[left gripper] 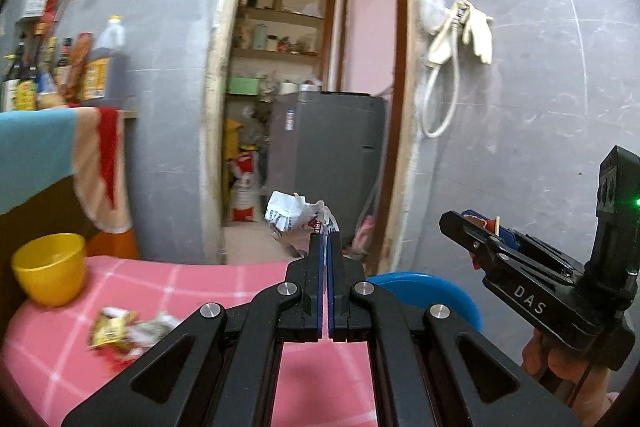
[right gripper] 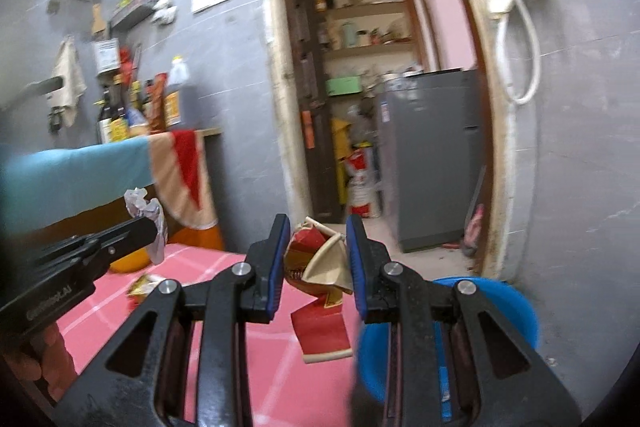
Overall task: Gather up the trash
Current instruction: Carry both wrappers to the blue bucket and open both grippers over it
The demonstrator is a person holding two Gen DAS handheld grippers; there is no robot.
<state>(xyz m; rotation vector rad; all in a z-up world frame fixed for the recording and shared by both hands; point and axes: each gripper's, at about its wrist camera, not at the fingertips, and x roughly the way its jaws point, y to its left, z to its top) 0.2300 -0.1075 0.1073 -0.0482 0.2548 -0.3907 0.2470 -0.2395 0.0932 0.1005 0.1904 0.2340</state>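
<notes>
My left gripper [left gripper: 325, 239] is shut on a crumpled white paper wrapper [left gripper: 296, 213], held up above the pink checked table [left gripper: 160, 283]; the same wrapper shows in the right wrist view [right gripper: 150, 217]. My right gripper [right gripper: 318, 247] is closed on a crushed red and beige carton [right gripper: 320, 267], also held above the table; it shows in the left wrist view [left gripper: 486, 227]. A yellow and red snack wrapper [left gripper: 116, 331] lies on the table at the left, also seen in the right wrist view [right gripper: 142, 287]. A blue bin [right gripper: 488, 311] sits past the table's right edge.
A yellow cup [left gripper: 50, 267] stands on the table's far left. A towel-draped counter [left gripper: 48, 147] with bottles is behind it. An open doorway [left gripper: 316, 107] with a grey fridge [left gripper: 332, 155] lies straight ahead. The blue bin rim [left gripper: 424, 287] shows behind my left gripper.
</notes>
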